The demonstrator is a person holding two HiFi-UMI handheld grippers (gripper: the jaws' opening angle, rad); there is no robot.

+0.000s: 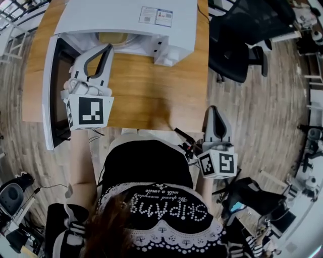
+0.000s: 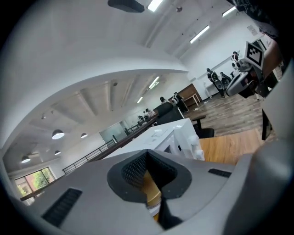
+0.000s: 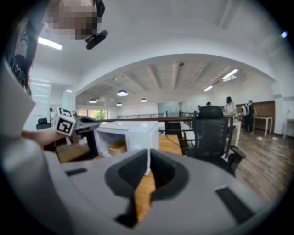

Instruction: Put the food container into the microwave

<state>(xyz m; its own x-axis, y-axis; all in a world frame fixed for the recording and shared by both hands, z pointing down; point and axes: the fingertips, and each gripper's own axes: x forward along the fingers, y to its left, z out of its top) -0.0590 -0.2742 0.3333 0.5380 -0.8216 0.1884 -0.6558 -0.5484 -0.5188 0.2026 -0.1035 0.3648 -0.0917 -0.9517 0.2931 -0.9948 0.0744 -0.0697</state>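
My left hand-held gripper [image 1: 108,48] and right hand-held gripper [image 1: 214,110] both have their jaws together on nothing.
The left hovers before the open microwave [image 1: 126,15]; the right hangs past the desk [image 1: 151,90] edge at 4 o'clock. The food container [image 1: 113,38] sits inside the microwave at 12 o'clock, with the door [image 1: 49,90] open at 9 o'clock.

food container [image 1: 113,38] in microwave [image 1: 126,17], microwave on table [image 1: 146,93], chair [image 1: 237,48] right

Black lace-trimmed top [image 1: 146,169]; left tool [image 1: 109,47] is grey.
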